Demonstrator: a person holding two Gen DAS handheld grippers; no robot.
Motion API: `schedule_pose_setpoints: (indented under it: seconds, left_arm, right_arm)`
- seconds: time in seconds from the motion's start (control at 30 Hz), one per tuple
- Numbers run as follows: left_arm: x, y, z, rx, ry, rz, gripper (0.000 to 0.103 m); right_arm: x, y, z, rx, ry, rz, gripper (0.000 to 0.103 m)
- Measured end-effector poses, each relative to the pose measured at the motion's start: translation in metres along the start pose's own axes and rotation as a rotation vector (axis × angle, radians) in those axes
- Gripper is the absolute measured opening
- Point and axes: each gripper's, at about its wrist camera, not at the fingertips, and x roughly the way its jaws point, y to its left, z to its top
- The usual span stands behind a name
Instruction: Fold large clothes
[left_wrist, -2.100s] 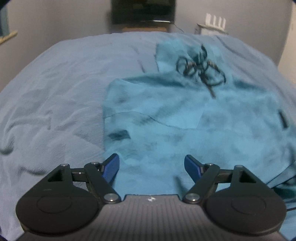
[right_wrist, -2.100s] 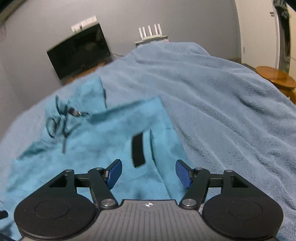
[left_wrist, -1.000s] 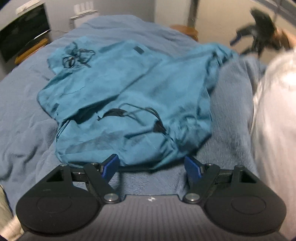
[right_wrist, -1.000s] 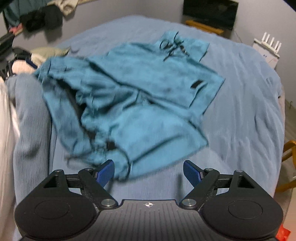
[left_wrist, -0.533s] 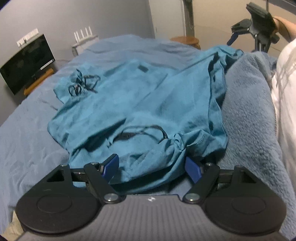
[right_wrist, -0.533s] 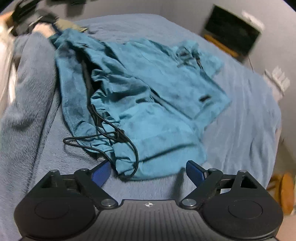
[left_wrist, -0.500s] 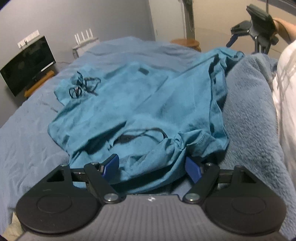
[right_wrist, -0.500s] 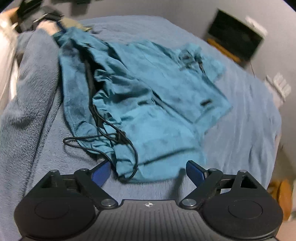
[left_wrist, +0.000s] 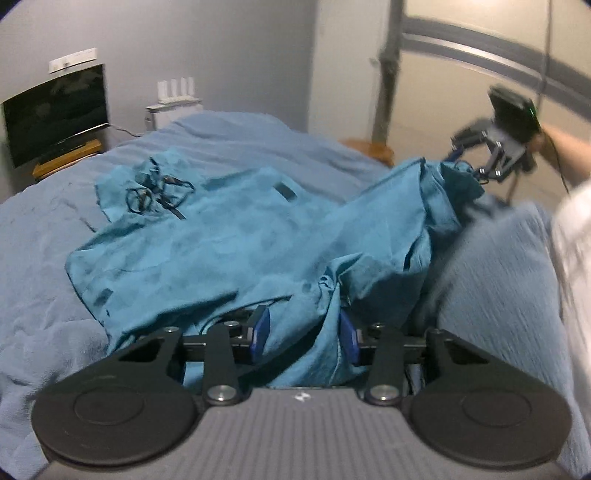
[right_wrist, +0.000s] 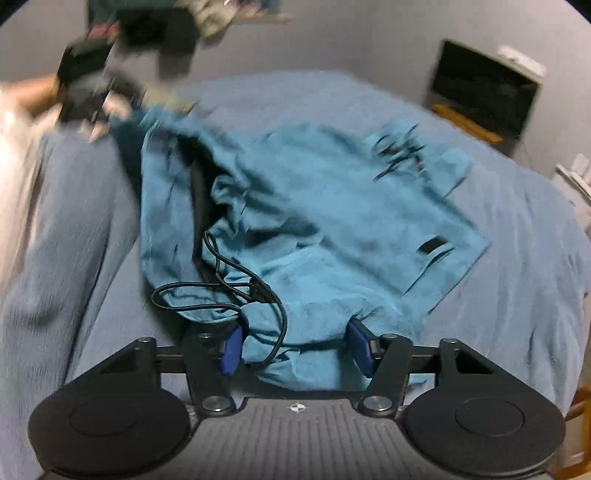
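Teal cloth, a large garment (left_wrist: 236, 236), lies spread on the bed (left_wrist: 40, 236), its near hem gathered at both claws. In the left wrist view the left claw (left_wrist: 303, 334) stands partly closed at 6 o'clock with a bunched fold of hem between its blue pads; whether the pads bite the cloth cannot be told. In the right wrist view the right claw (right_wrist: 295, 349) stands wider, its pads either side of another gathered hem corner crossed by a black drawstring (right_wrist: 221, 284); its grip likewise cannot be told. From each claw the garment runs away toward 12 o'clock, its long axis pointing to the far end, where a second tangle of cord (left_wrist: 157, 190) lies. The two claws sit at opposite corners of the same near edge, so neither is nearer. The likely coming move is a lift carrying this edge toward 12 o'clock. The bed cover is soft blue pile; a dark screen (left_wrist: 55, 110) stands against the grey wall.
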Motion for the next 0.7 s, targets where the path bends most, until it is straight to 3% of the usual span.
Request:
schedule_pose_setpoints:
  seconds: [0.17,0.27,0.47,0.57,0.63,0.7]
  left_arm:
    - [0.018,0.03,0.021,-0.118,-0.077,0.025,0.034]
    - [0.032,0.049,0.037,-0.171,-0.116,0.061,0.034]
    - [0.067,0.109,0.069,-0.307,-0.196,0.203,0.034]
    - [0.093,0.146,0.075,-0.389,-0.205,0.287,0.038]
    - [0.113,0.17,0.072,-0.471,-0.178,0.318,0.048]
    - [0.13,0.194,0.066,-0.561,-0.141,0.341,0.056]
  right_arm:
    - [0.001,-0.038,0.017,0.16,-0.138,-0.002,0.048]
    - [0.012,-0.062,0.029,0.251,-0.209,-0.031,0.046]
    - [0.057,-0.117,0.048,0.473,-0.323,-0.113,0.047]
    - [0.09,-0.148,0.051,0.602,-0.373,-0.133,0.054]
    - [0.115,-0.166,0.049,0.681,-0.391,-0.138,0.073]
    - [0.139,-0.18,0.043,0.761,-0.393,-0.18,0.082]
